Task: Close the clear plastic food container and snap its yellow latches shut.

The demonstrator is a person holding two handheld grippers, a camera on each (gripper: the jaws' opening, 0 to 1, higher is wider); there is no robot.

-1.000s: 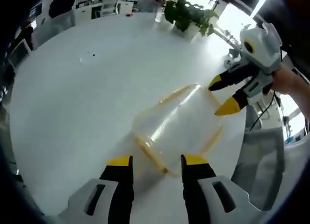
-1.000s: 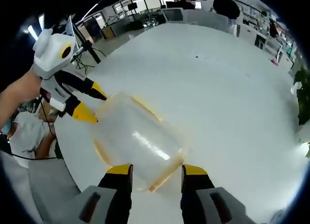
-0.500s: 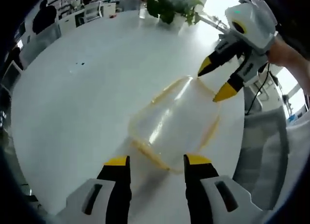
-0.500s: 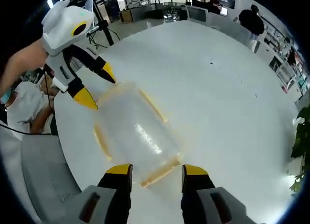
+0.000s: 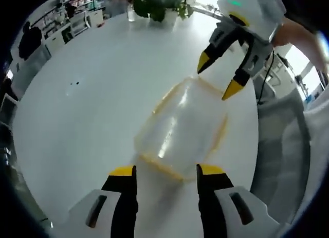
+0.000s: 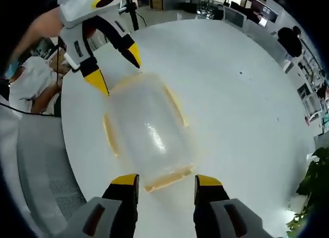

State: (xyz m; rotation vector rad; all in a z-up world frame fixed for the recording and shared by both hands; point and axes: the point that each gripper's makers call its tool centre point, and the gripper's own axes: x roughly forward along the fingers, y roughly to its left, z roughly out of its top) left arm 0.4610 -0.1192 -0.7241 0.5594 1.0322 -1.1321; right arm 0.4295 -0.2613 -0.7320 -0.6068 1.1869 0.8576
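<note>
You've got the clear plastic food container sitting flat on the white bench, lid already down by the look of it, yellow latches lying along its edges. In the left gripper view your left claw is spread wide with its yellow tips at 6 o'clock, just short of the near end of the box, nothing between them. Up at 1 o'clock the right claw is spread too, tips pointing down at the far end, near it but apart as far as I can tell. Switch to the right gripper view and it mirrors: right claw parted at 6 o'clock by the near latch, the left claw open at 11 o'clock over the far end of the container. A potted plant sits at 12 o'clock across the bench. My read: this box is light and thin-walled, slick on that smooth top, so it will skate if you push from one end alone; brace it from both ends. The walls will flex, the latches are the stiff part, so take hold at a latch flap and press it against the rim, not on the clear middle of the lid
</note>
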